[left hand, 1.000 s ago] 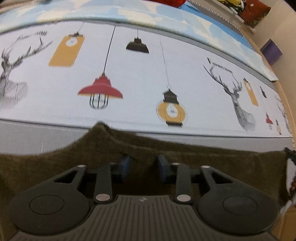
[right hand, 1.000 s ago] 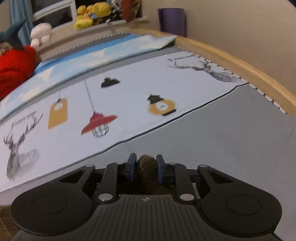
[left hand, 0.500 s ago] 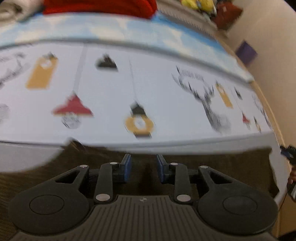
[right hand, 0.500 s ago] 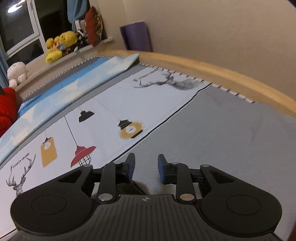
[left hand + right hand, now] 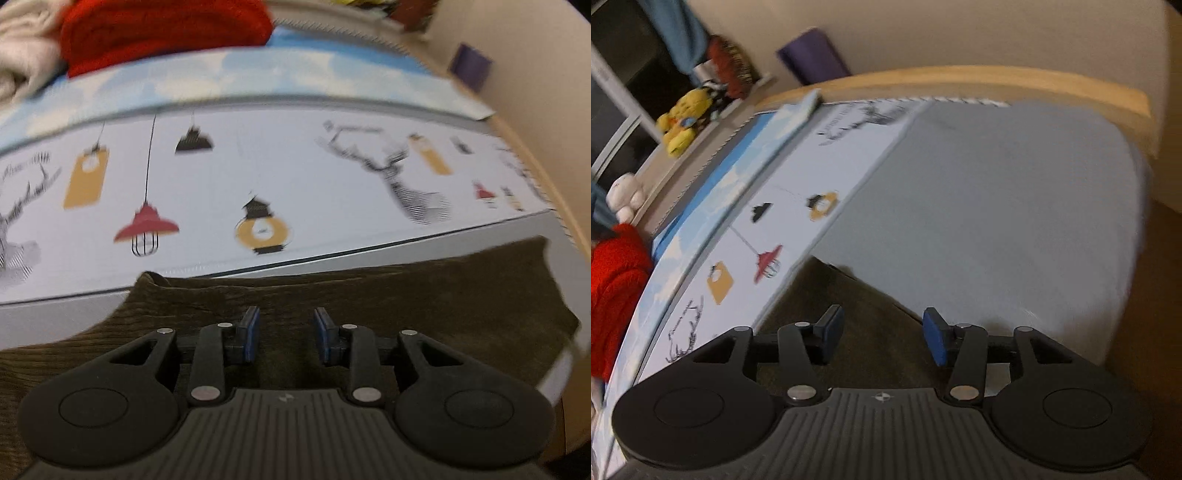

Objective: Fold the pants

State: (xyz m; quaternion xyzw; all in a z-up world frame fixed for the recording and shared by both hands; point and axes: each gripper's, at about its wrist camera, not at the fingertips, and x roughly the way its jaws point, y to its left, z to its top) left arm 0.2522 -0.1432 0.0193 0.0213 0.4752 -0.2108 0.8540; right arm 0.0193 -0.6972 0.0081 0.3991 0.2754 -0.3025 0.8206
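The dark olive corduroy pants (image 5: 406,306) lie flat on the grey part of the bed sheet, stretching from left to right below the printed band. My left gripper (image 5: 283,334) is open and empty, hovering just above the pants' near part. In the right wrist view the pants (image 5: 849,314) show as a dark corner under my right gripper (image 5: 882,336), which is open and empty above them. Both views are blurred by motion.
The sheet (image 5: 295,177) has lamp and deer prints. A red garment (image 5: 159,29) and a beige one (image 5: 22,70) lie at the back. A wooden bed rail (image 5: 960,81), plush toys (image 5: 683,125) and a purple object (image 5: 812,55) edge the bed.
My right gripper has let go of the pants' fold and opened wide, then lifted and swung. My left gripper stayed open and pulled back above the laid-out pants.
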